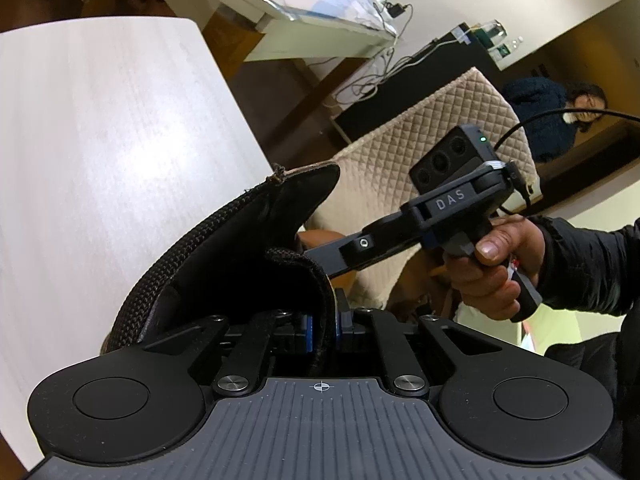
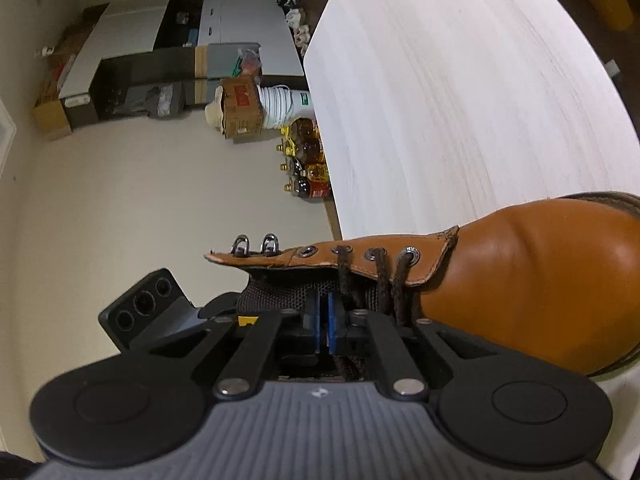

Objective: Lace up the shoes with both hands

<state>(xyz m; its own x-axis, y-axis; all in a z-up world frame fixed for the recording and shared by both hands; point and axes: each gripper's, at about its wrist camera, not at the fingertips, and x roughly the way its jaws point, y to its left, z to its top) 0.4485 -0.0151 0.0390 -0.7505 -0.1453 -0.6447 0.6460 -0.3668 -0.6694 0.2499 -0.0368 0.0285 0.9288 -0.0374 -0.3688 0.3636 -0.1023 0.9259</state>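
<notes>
A tan leather boot lies with its smooth, glossy rounded toe over the pale, wood-grained bench. Its eyelet flap carries a row of metal eyelets and two hooks near the top, and a dark brown lace is threaded through the lower eyelets. Beneath the flap is a dark mesh tongue, and the collar is black, padded and coarsely woven, with a frayed leather edge.

The left tool has the padded collar between its blue-faced pads, which press on it from either side. The right tool sits just below the eyelet flap, close beside the laces; its blue pads are pressed together, and whether a lace is caught between them I cannot tell. A hand in a dark sleeve grips the right tool's black handle.

Around the bench there is a quilted beige chair back, a white desk with cables hanging from it, a cream floor, cardboard boxes and a cluster of amber bottles. Another person sits in the background.
</notes>
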